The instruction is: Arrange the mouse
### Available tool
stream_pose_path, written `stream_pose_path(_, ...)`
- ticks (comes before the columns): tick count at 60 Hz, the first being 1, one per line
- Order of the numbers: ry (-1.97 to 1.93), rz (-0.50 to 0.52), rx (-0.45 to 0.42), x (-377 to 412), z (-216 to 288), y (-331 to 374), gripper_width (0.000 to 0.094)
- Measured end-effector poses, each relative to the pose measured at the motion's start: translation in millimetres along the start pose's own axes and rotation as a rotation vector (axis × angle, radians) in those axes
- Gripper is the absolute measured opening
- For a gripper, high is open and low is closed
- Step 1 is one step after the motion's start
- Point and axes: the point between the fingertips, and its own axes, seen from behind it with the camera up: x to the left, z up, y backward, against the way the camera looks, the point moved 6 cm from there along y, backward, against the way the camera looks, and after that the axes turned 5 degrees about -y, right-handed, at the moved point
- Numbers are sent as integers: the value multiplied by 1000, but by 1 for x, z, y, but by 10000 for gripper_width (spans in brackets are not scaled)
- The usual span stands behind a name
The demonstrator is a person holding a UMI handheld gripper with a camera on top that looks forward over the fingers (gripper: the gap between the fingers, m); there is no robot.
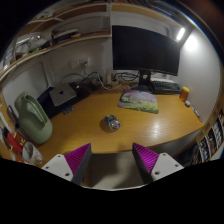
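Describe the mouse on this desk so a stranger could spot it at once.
Start at the big dark monitor at the back of the wooden desk. Come forward past the mouse pad to the bare wood: the mouse lies there alone, ahead of the open gripper. It is small, greyish and rounded, unlike the tall green bag.

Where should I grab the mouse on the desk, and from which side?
The gripper is open, with the mouse well beyond its fingers on bare desk. Probably come straight forward and down from above, closing across its two flanks; nothing crowds it. Which way it points is too small to tell.
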Motion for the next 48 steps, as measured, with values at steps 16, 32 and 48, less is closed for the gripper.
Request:
stream_pose_path(16, -24, 25, -71, -10, -6, -48, 858)
stream_pose_path(32, 41, 28, -148, -18, 11, -120, 855)
stream_pose_path(48, 46, 44, -136, -18, 16, -190, 854)
